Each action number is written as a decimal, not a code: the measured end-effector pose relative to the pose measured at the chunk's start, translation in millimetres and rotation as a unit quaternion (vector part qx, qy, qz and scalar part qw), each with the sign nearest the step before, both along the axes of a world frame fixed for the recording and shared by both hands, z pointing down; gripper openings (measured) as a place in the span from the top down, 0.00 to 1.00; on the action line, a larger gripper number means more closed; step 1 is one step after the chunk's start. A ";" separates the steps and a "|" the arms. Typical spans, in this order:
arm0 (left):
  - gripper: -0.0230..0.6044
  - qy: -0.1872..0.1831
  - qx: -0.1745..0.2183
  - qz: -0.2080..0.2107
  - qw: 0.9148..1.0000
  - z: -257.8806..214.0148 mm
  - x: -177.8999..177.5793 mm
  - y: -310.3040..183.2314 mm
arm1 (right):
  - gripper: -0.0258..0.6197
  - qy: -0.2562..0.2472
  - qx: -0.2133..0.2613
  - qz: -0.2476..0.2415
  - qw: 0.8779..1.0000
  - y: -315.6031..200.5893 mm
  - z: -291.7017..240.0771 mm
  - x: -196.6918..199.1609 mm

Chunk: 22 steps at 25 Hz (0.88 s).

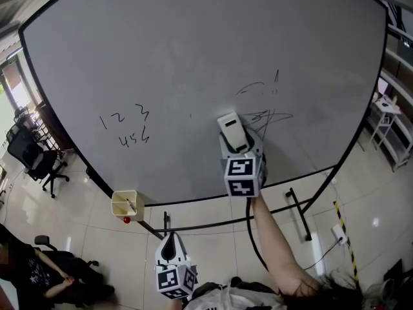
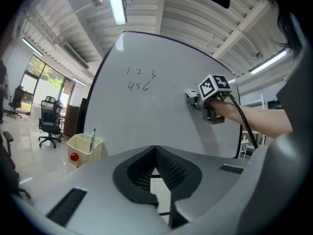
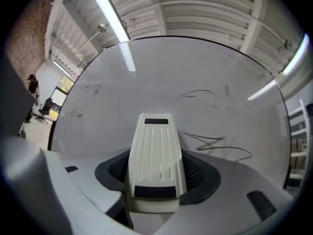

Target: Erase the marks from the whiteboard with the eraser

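Observation:
A large whiteboard stands upright, with the digits "123 456" at its left and dark scribbles at its right. My right gripper is shut on a cream-white eraser, whose far end sits at the board just left of the scribbles. The eraser also shows in the head view. My left gripper hangs low below the board, away from it, shut with nothing between its jaws. The left gripper view takes in the right gripper against the board.
A pale yellow bin holding a marker, with a red ball under it, hangs at the board's lower left. The board's black stand feet rest on the tiled floor. Office chairs stand at the left, and a person sits at the lower left.

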<state>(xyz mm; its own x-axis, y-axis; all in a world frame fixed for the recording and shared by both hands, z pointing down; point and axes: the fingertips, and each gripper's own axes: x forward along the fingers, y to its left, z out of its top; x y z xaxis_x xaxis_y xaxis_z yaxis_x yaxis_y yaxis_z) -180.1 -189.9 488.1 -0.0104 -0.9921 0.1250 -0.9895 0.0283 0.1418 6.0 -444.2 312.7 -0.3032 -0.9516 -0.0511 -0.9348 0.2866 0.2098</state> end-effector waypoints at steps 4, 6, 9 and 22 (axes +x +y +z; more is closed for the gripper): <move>0.98 0.001 -0.007 -0.005 1.000 5.7 -3.4 2.7 | 0.52 -0.163 -0.045 0.088 0.982 -40.6 24.0 177.4; 0.98 -0.001 -0.013 -0.003 1.000 8.2 -3.3 5.4 | 0.53 -0.236 -0.067 0.115 0.963 -40.6 27.3 231.4; 0.98 -0.003 -0.021 0.003 1.000 10.6 0.0 4.7 | 0.53 -0.217 -0.064 0.104 0.969 -33.1 20.1 207.7; 0.98 0.000 -0.005 0.009 1.000 1.9 11.4 -3.2 | 0.53 -0.042 -0.055 0.036 0.997 -26.1 30.0 91.6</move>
<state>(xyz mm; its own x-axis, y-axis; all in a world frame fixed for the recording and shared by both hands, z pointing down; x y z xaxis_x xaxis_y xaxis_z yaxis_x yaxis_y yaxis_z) -168.7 -193.0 490.0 0.0073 -0.9908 0.1349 -0.9899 0.0120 0.1416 97.6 -470.3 342.8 -0.2333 -0.9719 0.0317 -0.9667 0.2353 0.1004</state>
